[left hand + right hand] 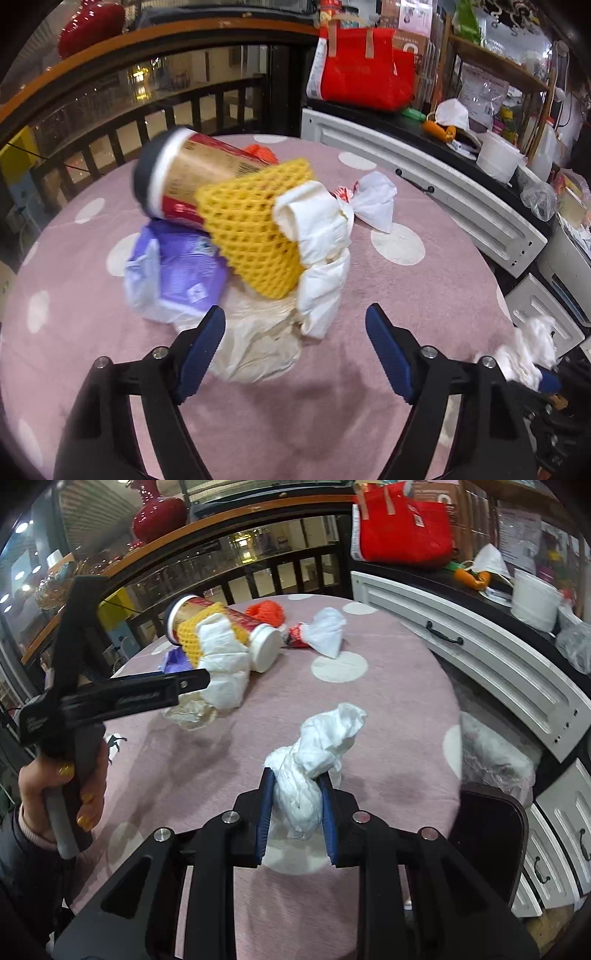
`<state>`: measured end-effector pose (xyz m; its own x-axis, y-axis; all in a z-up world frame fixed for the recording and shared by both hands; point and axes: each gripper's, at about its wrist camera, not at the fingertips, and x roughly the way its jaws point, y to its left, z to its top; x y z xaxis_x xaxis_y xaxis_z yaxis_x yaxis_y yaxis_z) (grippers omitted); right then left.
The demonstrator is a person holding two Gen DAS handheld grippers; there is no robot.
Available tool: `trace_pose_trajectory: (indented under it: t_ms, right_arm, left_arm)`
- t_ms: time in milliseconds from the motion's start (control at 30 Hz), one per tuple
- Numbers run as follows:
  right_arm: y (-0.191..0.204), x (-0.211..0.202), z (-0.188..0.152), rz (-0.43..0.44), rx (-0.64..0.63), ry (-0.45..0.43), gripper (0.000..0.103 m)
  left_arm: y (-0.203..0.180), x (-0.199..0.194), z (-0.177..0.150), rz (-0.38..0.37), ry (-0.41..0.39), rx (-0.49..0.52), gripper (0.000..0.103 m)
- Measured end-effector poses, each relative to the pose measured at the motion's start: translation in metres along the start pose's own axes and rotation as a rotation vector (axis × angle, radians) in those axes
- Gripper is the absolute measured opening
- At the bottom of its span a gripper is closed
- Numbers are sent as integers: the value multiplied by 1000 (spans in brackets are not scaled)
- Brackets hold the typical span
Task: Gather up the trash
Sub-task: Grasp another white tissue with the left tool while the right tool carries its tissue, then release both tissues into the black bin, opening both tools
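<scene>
A pile of trash lies on the pink dotted table (332, 413): a paper cup (184, 173) with a dark lid on its side, a yellow foam net (247, 236), a white tissue wad (321, 258), a purple packet (184, 273) and a crumpled clear plastic bag (258, 347). My left gripper (295, 317) hangs open just in front of the pile, its left finger (207, 347) over the bag's edge, pads not pressing. In the right wrist view my right gripper (297, 775) is shut on a crumpled white tissue (317, 749), above the table (388, 701).
A red wrapper with white paper (317, 631) and an orange net (266, 613) lie further back. A white cabinet (480, 653) with a red bag (402, 528) and white bucket (532, 598) runs along the right. A dark chair back (491, 834) stands at the table's right edge. A railing (166, 110) lies behind.
</scene>
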<state>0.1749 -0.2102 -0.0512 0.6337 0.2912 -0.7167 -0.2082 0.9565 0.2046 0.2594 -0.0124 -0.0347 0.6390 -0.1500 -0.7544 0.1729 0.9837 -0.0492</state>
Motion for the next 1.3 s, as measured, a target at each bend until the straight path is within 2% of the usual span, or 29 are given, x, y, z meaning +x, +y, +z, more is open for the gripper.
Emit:
trace_pose_trajectory:
  t_ms: [100, 167, 200, 267, 367, 667, 967, 1133, 1300]
  right_arm:
    - [-10, -4, -7, -21, 11, -1, 25]
    - [-18, -7, -11, -42, 18, -6, 25]
    - [-22, -9, -13, -47, 23, -7, 25]
    - [-32, -12, -17, -61, 38, -11, 25]
    - [-43, -16, -21, -75, 57, -16, 25]
    - [-70, -37, -38, -119, 79, -58, 25]
    - [-107, -68, -64, -204, 119, -68, 25]
    - [-141, -67, -87, -270, 166, -9, 25]
    - [-169, -42, -112, -300, 202, 93, 25]
  left_arm:
    - [-8, 19, 7, 2, 33, -2, 65]
    - [-11, 26, 9, 4, 44, -5, 48]
    - [-12, 28, 9, 0, 53, -9, 43]
    - [-12, 32, 7, -22, 72, -30, 24]
    - [-12, 28, 3, -37, 76, -55, 11]
    - [-27, -25, -18, -128, 6, -44, 8]
    - [-86, -75, -48, -242, -50, 45, 8]
    - [-132, -89, -65, -323, -46, 122, 8]
    - [-175, -97, -83, -385, -31, 188, 8]
